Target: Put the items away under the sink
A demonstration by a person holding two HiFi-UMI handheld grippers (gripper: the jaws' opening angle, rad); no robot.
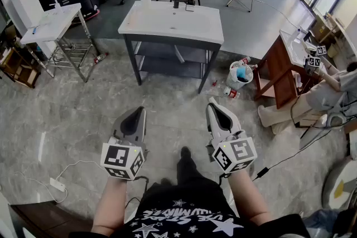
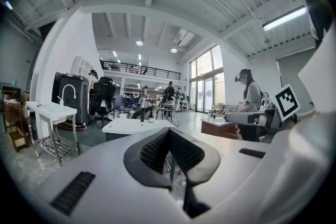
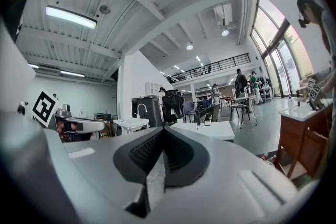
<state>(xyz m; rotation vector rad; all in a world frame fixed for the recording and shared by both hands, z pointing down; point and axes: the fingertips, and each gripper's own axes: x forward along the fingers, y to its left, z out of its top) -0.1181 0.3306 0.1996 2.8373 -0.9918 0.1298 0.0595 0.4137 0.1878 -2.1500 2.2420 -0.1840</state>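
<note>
A white sink table (image 1: 173, 22) on a dark frame with a lower shelf (image 1: 167, 67) stands across the floor ahead; it shows as the sink table (image 2: 131, 126) in the left gripper view and the sink table (image 3: 212, 129) in the right. To its right on the floor lie a white bucket (image 1: 240, 74) with blue contents and some loose bottles (image 1: 231, 92). My left gripper (image 1: 134, 113) and right gripper (image 1: 214, 107) are held side by side well short of the table. Both are shut and empty, their jaws meeting at the tips: left gripper (image 2: 169, 131), right gripper (image 3: 163, 130).
A second white sink (image 1: 53, 22) with a tall faucet and a wire rack stands at the left, a bottle (image 1: 100, 57) on the floor beside it. A wooden table (image 1: 284, 64) and a seated person (image 1: 329, 95) are at the right. A power strip (image 1: 57, 183) and cables lie near my feet.
</note>
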